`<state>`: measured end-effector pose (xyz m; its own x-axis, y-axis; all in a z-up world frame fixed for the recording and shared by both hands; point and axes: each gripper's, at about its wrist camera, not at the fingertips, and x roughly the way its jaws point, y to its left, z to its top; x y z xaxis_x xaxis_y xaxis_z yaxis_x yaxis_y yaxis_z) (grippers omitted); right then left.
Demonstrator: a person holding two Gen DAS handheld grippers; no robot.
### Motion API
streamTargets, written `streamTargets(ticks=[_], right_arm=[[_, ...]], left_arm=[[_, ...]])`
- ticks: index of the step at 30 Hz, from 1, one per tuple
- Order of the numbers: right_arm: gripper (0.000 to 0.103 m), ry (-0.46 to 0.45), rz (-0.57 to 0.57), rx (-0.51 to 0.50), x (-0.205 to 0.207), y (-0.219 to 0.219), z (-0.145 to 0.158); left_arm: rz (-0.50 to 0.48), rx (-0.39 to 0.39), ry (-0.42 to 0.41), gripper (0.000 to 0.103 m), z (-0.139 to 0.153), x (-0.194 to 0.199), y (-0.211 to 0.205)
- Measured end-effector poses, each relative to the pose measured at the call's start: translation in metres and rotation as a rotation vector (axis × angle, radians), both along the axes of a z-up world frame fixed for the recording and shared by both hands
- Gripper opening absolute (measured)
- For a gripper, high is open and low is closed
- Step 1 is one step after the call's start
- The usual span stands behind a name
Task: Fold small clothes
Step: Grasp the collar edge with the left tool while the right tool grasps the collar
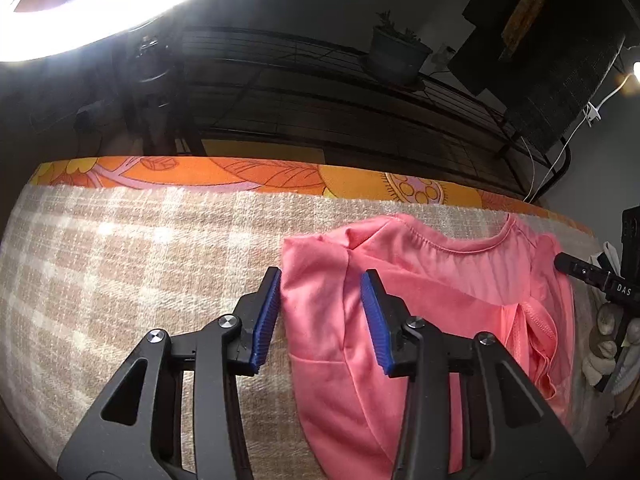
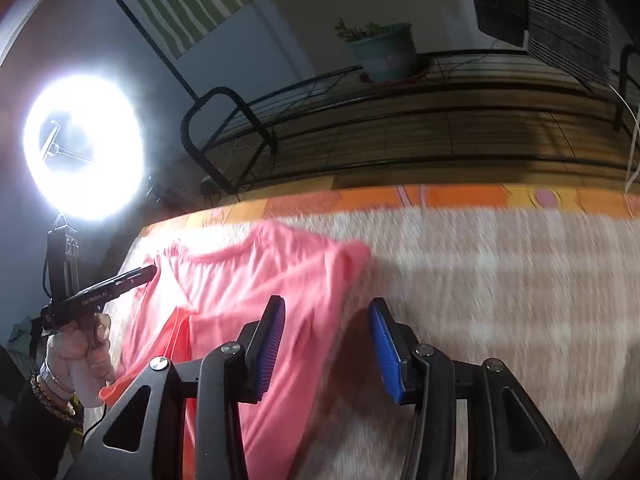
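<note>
A small pink top [image 1: 424,280] lies on a beige checked blanket [image 1: 132,264], its neckline toward the far edge and its sides partly folded in. My left gripper [image 1: 320,316] is open and empty, hovering over the top's left edge. In the right wrist view the top [image 2: 248,280] lies to the left, and my right gripper [image 2: 326,346] is open and empty over its right edge. The other gripper [image 2: 120,284] shows at the top's far left corner, held in a hand; that view is motion-blurred.
The blanket [image 2: 500,280] covers an orange patterned sheet [image 1: 280,178]. Behind it stands a black wire rack [image 2: 400,136] with a potted plant [image 2: 384,52]. A bright ring light [image 2: 84,148] stands at the left. The other gripper's tip [image 1: 580,270] shows at the right.
</note>
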<state>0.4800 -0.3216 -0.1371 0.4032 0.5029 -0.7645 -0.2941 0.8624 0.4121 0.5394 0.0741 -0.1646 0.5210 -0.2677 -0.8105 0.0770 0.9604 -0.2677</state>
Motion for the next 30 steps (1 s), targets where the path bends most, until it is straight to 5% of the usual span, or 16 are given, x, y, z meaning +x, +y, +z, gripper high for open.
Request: streamTargets(ticks=[4, 5, 6, 7, 9, 20, 30], right_arm=[[0.045, -0.003, 0.022, 0.004, 0.013, 0.010, -0.001], [0.040, -0.005, 0.031, 0.002, 0.014, 0.013, -0.001], [0.025, 0.002, 0.045, 0.005, 0.016, 0.016, -0.002], [0.012, 0.012, 0.059, 0.009, 0.016, 0.019, -0.003], [0.005, 0.001, 0.079, 0.005, 0.012, 0.024, 0.000], [0.002, -0.109, 0.119, 0.044, -0.025, 0.018, 0.054], [0.002, -0.180, 0.153, 0.017, -0.104, 0.014, 0.108]], left_arm=[[-0.044, 0.035, -0.023, 0.038, 0.000, 0.006, -0.020], [-0.063, 0.050, -0.031, 0.029, 0.000, 0.008, -0.027], [-0.069, 0.073, -0.039, 0.006, 0.000, 0.007, -0.030], [-0.082, 0.064, -0.036, 0.005, 0.000, 0.008, -0.033], [-0.077, 0.034, -0.030, 0.004, 0.002, 0.007, -0.034], [-0.098, -0.042, -0.115, 0.004, 0.062, -0.057, -0.026], [-0.120, -0.056, -0.175, 0.004, 0.116, -0.154, -0.026]])
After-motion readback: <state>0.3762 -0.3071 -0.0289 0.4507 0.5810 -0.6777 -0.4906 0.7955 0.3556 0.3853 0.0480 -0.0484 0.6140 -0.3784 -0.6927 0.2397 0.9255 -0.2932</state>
